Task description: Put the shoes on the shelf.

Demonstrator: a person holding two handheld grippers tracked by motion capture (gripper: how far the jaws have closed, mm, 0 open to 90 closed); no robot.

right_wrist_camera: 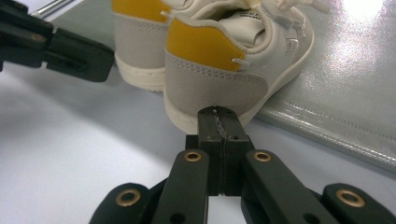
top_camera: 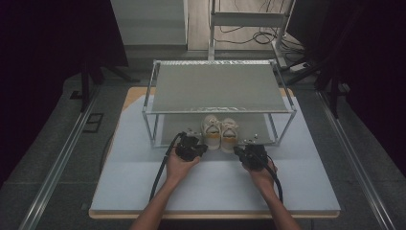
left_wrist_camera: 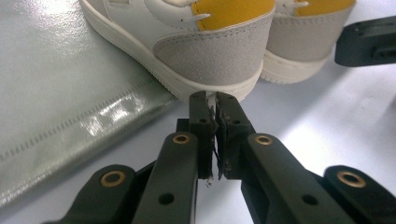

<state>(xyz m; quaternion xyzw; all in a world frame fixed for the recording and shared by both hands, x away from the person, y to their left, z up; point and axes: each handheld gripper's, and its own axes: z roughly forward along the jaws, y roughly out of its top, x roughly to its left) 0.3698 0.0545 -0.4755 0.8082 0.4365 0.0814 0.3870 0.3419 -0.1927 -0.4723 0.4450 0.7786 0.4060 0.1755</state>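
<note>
The pair of shoes [top_camera: 220,132] sits at the front edge of the rack's lower shelf [top_camera: 258,125], heels toward the person, long axes running front to back. The left gripper [left_wrist_camera: 211,103] and right gripper [right_wrist_camera: 219,117], each with jaws pressed together on nothing, sit directly behind one heel apiece, equally near.

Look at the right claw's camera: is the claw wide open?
No, the right claw has its two black jaws pressed together, right at the heel of the white and yellow shoe.
</note>
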